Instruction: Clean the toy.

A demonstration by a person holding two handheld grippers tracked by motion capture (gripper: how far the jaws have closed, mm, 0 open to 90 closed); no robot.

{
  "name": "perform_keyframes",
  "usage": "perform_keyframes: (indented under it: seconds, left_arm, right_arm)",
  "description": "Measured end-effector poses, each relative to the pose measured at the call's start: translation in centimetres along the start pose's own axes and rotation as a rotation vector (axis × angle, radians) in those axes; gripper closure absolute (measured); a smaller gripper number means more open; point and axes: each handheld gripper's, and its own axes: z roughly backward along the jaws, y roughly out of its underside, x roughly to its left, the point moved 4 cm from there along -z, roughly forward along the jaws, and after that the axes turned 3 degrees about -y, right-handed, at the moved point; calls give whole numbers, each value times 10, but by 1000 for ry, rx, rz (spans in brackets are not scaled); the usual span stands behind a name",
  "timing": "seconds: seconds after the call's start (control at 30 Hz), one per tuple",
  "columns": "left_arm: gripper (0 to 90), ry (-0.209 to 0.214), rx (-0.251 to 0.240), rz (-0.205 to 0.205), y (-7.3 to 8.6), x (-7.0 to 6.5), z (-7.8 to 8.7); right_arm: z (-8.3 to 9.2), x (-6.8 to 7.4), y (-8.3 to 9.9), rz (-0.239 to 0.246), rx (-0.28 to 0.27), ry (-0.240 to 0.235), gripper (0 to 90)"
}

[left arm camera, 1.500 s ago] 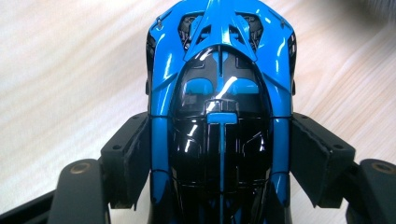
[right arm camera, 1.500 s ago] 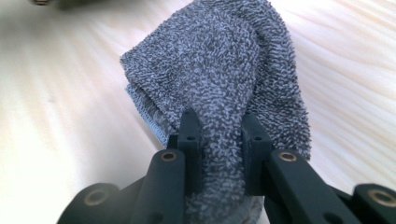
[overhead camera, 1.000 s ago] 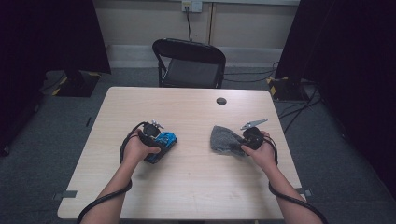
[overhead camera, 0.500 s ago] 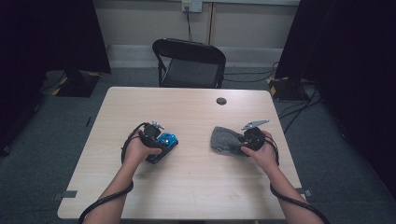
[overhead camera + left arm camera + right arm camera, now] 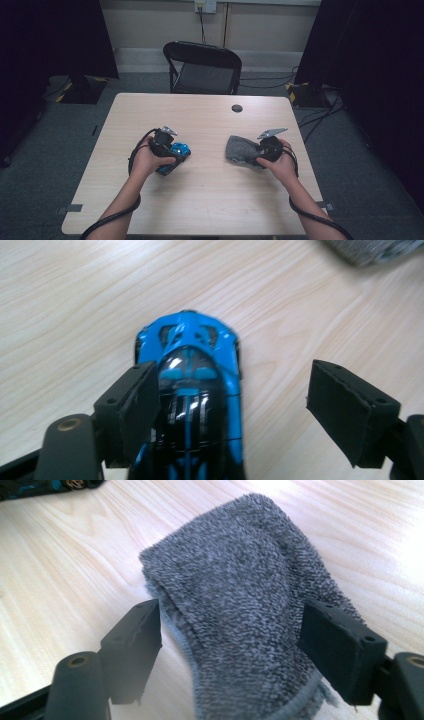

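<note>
- Tabletop (image 5: 210, 200): pale wood grain; it carries both of your items, which lie well apart from each other.
- Toy car (image 5: 192, 390): blue and black, lying flat on the tabletop at your left. In the high view it sits at (image 5: 175, 152), partly under your left hand.
- Left gripper (image 5: 235, 405): held low over the car. Your fingers (image 5: 132, 410) stand wide and have just been opening; the car lies between them, close against the left finger with a clear gap to the right one. Nothing is gripped.
- Cloth (image 5: 245, 610): grey terry, folded into a soft mound, resting on the tabletop at your right; in the high view at (image 5: 240, 149).
- Right gripper (image 5: 230, 650): your fingers (image 5: 137, 640) have just been opening and now straddle the near end of the cloth. The left finger stands apart from it; whether the right finger touches it cannot be told.
- Chair (image 5: 202, 65): black, folding, behind the far edge of the tabletop.
</note>
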Motion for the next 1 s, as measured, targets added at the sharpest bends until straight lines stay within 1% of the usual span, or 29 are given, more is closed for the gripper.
perform_keyframes:
  seconds: [0.03, 0.13, 0.2, 0.27, 0.33, 0.4, 0.43, 0.5, 0.57, 0.67, 0.77, 0.83, 1.0]
  left_arm:
    - [190, 5, -2, -1, 0, -2, 1]
    - [174, 21, -1, -26, 1, -9, 3]
    - [171, 32, -6, -18, 1, -13, 4]
    - [171, 40, -7, -25, 0, -18, 7]
    - [171, 50, -22, -15, -1, -22, 8]
    - [171, 67, -33, -10, -1, -27, 9]
    - [170, 68, -36, -11, -1, -29, 9]
    - [170, 73, -33, -20, 1, -32, 10]
    - [170, 80, -34, -20, 2, -35, 11]
    - [170, 90, -40, -20, 5, -41, 11]
    - [170, 97, -38, -23, 7, -45, 11]
    - [171, 103, -46, -21, 8, -50, 10]
    - [171, 123, -33, -36, 14, -59, 9]
  right_arm:
    - [1, 1, 0, 0, -2, 1, 236]
    - [4, 4, -2, 7, -4, -8, 227]
    - [6, 7, -2, 10, -7, -13, 217]
    - [8, 9, -2, 8, -9, -21, 214]
    - [10, 12, -1, 8, -8, -21, 204]
    - [12, 14, 0, 9, -7, -27, 194]
    - [12, 15, 1, 10, -12, -27, 186]
    - [14, 18, 1, 10, -22, -37, 182]
    - [17, 21, 1, 16, -21, -47, 176]
    - [19, 26, 1, 34, -21, -67, 150]
    - [20, 31, 2, 34, -27, -78, 152]
    - [21, 35, 3, 36, -28, -84, 153]
    - [24, 48, 5, 51, -39, -102, 153]
